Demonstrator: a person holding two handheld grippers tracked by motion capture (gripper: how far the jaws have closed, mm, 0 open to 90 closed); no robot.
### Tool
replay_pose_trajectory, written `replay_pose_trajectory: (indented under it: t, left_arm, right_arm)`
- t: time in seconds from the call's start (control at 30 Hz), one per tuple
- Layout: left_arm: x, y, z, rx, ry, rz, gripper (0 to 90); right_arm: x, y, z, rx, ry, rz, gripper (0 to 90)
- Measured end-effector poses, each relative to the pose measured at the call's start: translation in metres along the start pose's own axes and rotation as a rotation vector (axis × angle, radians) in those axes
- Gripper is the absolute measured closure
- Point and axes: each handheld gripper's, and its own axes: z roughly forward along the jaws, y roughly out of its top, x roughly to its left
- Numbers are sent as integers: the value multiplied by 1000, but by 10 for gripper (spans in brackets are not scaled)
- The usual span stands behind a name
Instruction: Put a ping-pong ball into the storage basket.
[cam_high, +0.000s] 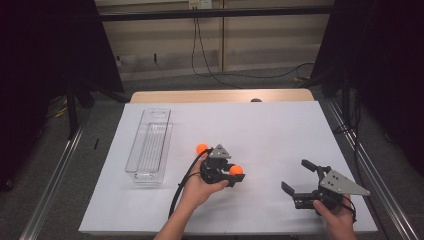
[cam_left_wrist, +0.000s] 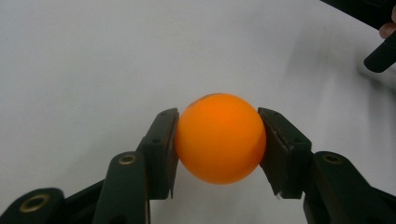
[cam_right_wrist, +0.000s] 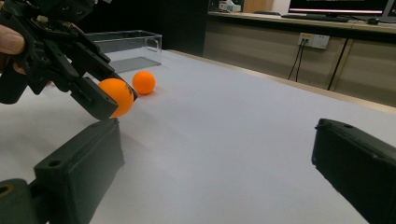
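A white sheet covers the counter (cam_high: 260, 125), whose wooden edge shows at the top; grey floor, dark curtains and a wall with trailing cables lie beyond. A clear bin (cam_high: 149, 147) stands at centre left of the high view. Lower centre, the left gripper (cam_high: 235, 172) has its fingers (cam_left_wrist: 161, 149) clenched on an orange ball (cam_left_wrist: 219, 138); a second ball (cam_high: 201, 148) lies just beside it, toward the bin. At lower right the right gripper (cam_high: 300, 177) is released, its fingers wide apart. The right gripper view adds a monitor (cam_right_wrist: 338, 7) at upper right and wall sockets (cam_right_wrist: 314, 40).
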Motion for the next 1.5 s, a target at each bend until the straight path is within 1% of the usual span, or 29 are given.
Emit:
replay_pose_trajectory:
  t: [0.1, 0.13, 0.2, 0.4, 0.53, 0.6, 0.67, 0.8, 0.97, 1.0, 1.33, 1.4, 1.43, 1.5]
  left_arm:
    - [0, 1, -3, -6, 2, -4, 508]
    - [0, 1, -4, -1, 6, -1, 508]
    - [1, 1, -6, -4, 13, -7, 508]
    - [5, 1, -13, -10, 28, -16, 508]
    - [5, 1, -14, -23, 32, -25, 508]
    - [5, 1, -14, -19, 37, -19, 508]
    - [5, 2, -14, -15, 32, -17, 508]
    - [5, 3, -15, -23, 34, -28, 508]
    - [7, 3, -17, -18, 44, -31, 508]
    - [7, 3, -17, -23, 46, -33, 508]
    - [11, 3, -25, -29, 59, -40, 508]
    - [11, 3, -26, -39, 62, -45, 508]
    - [12, 3, -27, -37, 62, -40, 508]
    - [12, 4, -29, -43, 63, -49, 508]
  right_arm:
    - [0, 0, 0, 2, 0, 3, 15]
    - [0, 0, 0, 1, -1, 5, 14]
    - [0, 0, 0, -2, -3, 10, 11]
    - [-1, 0, 1, 0, -4, 12, 11]
    - [-1, 0, 1, 0, -3, 13, 11]
    - [-1, 0, 1, 1, 0, 10, 11]
    - [-1, 0, 1, 2, -1, 12, 11]
    - [-1, 0, 1, -1, -1, 19, 11]
    - [-2, 0, 0, -8, -5, 23, 11]
    - [-2, 0, 0, -6, -5, 23, 11]
    - [-2, 1, 0, -11, -3, 20, 13]
    - [-2, 1, 0, -10, -3, 19, 13]
    - [-2, 1, 0, -9, -1, 17, 13]
    - [-1, 1, 0, -9, 1, 15, 14]
